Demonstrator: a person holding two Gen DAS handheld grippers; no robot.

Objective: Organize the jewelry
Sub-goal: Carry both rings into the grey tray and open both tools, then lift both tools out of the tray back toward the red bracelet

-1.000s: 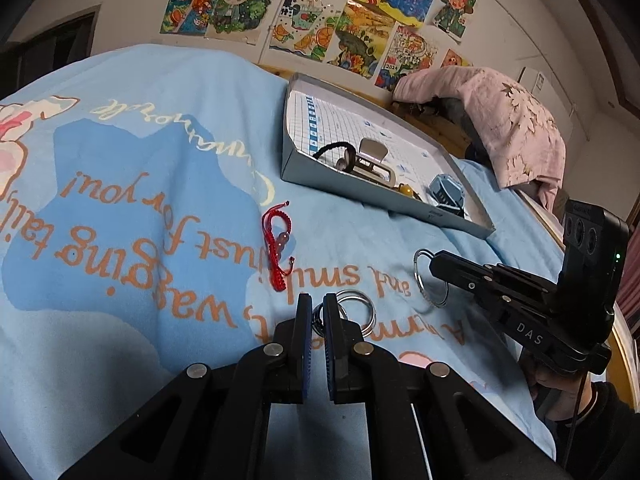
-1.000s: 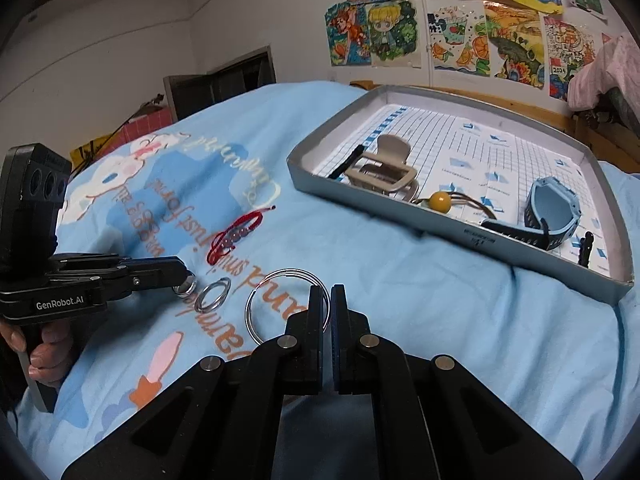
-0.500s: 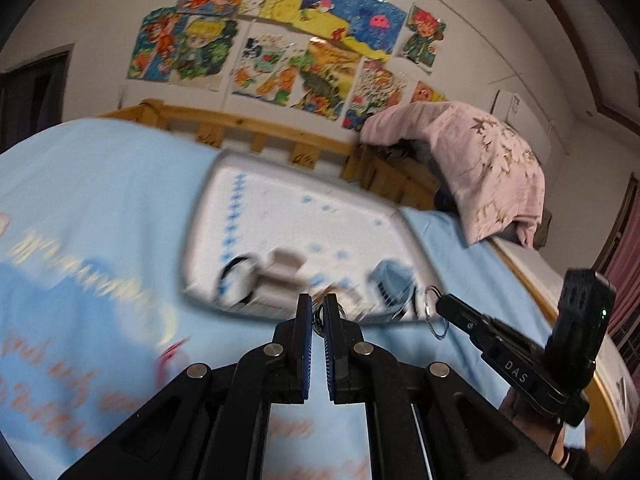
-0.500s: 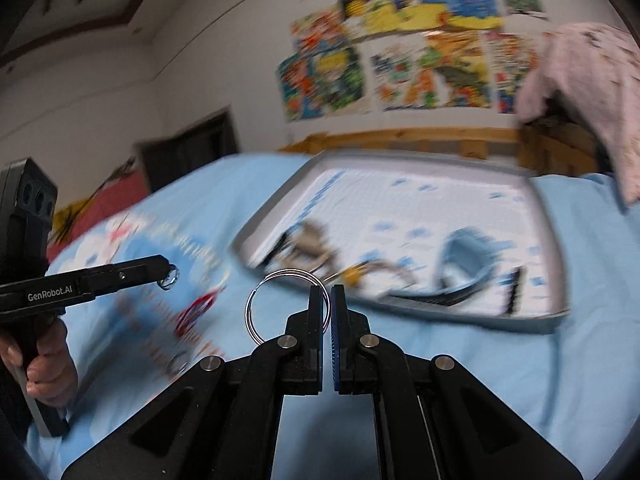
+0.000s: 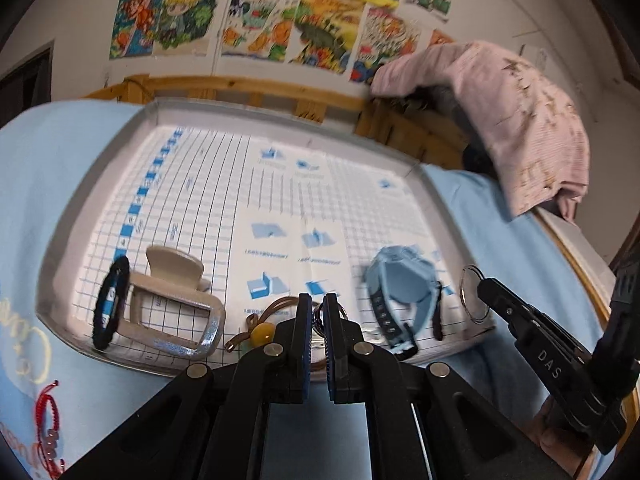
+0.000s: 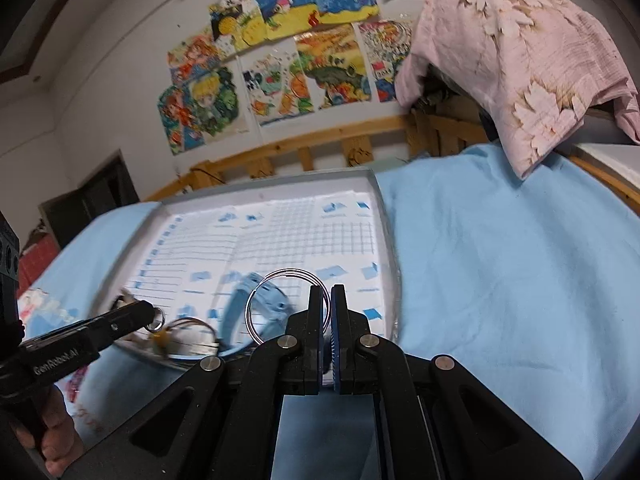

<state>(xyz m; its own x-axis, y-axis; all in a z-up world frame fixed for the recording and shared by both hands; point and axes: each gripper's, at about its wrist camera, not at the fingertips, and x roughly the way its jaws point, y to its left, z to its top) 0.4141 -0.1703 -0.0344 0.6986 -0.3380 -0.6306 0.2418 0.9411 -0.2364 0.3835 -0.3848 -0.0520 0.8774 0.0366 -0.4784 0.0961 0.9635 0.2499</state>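
Looks like the drop-off step: both grippers carry rings over to the grey tray (image 5: 92,184), the landmark for everything here. The left gripper (image 5: 316,316) is pinched tight on a small metal ring (image 5: 340,312) just above the tray's near edge, close to the amber bead cord (image 5: 260,330); the right gripper (image 6: 327,312) is clamped on the large key ring (image 6: 286,306), which hangs over the tray's near right corner, by the blue watch (image 6: 256,300). Both point downward toward the tray floor (frames are a bit blurry). Next I'd guess each needs to get well past the rim, lower, then let go; the rings could roll or land on the beige hair claw (image 5: 172,300). A red bracelet (image 5: 50,424) lies outside the tray on the blue blanket (image 6: 500,280).
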